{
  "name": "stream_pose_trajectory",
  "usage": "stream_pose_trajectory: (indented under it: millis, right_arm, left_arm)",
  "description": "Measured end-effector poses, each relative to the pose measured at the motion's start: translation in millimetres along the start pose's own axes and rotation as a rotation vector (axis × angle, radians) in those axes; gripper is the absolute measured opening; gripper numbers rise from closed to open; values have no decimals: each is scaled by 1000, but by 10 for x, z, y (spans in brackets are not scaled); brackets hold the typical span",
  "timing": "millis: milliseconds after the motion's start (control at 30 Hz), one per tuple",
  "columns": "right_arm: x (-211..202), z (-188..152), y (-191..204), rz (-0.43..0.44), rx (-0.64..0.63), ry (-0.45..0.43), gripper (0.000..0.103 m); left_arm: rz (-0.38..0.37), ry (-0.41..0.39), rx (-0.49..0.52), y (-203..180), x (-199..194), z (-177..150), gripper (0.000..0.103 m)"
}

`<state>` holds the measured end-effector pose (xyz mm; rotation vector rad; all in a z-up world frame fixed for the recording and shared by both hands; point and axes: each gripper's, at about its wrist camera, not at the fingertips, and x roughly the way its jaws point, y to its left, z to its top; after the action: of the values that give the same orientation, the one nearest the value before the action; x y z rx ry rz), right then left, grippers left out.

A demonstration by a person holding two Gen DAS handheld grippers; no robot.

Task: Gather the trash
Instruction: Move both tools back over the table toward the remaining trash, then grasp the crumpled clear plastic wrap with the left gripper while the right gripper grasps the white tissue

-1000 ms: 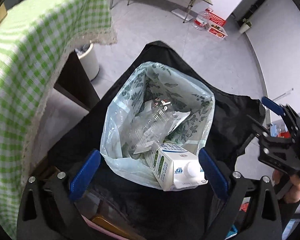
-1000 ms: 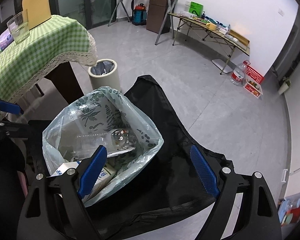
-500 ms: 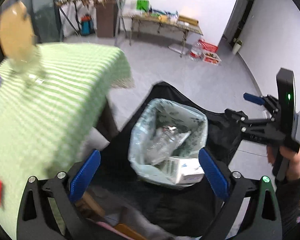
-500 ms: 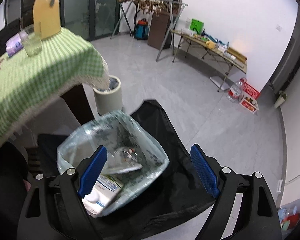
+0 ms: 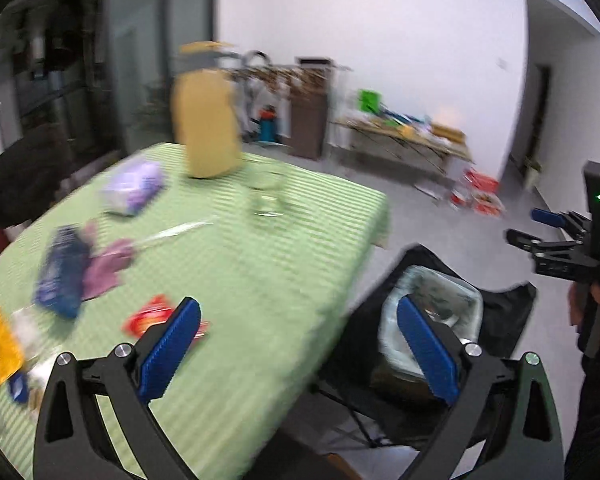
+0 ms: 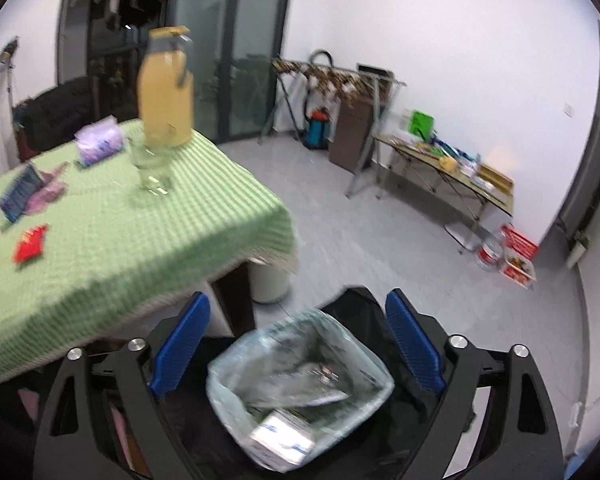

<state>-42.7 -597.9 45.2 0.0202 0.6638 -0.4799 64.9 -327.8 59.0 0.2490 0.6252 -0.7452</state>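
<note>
A pale patterned trash bag [image 6: 300, 384] sits open on a black folding chair [image 6: 400, 412], with a white milk carton [image 6: 284, 436] and clear plastic inside. It also shows in the left wrist view [image 5: 436, 320]. On the green checked table [image 5: 236, 280] lie a red wrapper [image 5: 152, 316], a blue packet [image 5: 60, 272], a purple packet [image 5: 134, 190] and a yellow wrapper [image 5: 0, 344]. My left gripper [image 5: 296, 344] is open and empty over the table's edge. My right gripper [image 6: 296, 344] is open and empty above the bag.
A yellow jug [image 6: 166, 92] and a clear glass [image 6: 152, 172] stand on the table. A white bin [image 6: 270, 284] stands under the table's corner. A folding table with clutter [image 6: 444, 164] and a drying rack [image 6: 332, 76] stand by the far wall.
Both grippers have risen and pulled back from the bag. The left view has swung left onto the table top. The carton stays in the bag.
</note>
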Motion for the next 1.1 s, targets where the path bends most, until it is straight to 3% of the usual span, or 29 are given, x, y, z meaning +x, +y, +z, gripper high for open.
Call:
stream_pose_trajectory:
  millis: [200, 567, 667, 800, 900, 1000, 1100]
  right_arm:
    - [-203, 243, 472, 85, -23, -86, 86]
    - [-205, 497, 1449, 257, -49, -157, 86]
    - [-92, 515, 1747, 338, -32, -142, 86]
    - [42, 501, 2111, 368, -78, -115, 86]
    - [152, 462, 2293, 388, -99, -87, 86]
    - [333, 426, 2424, 416, -80, -48, 86]
    - [477, 417, 2553, 452, -57, -15, 86]
  left_arm:
    - [134, -62, -151, 868, -525, -278, 96]
    - [267, -49, -445, 2069, -892, -900, 96]
    - [325, -36, -502, 2417, -964, -1084, 96]
    - [426, -17, -491, 2956, -1160, -1344, 96]
    - [548, 46, -560, 3463, -1340, -1617, 96]
    - [535, 80, -697, 3806, -1500, -1932, 95]
    - [544, 109, -737, 3934, -1491, -2078, 95]
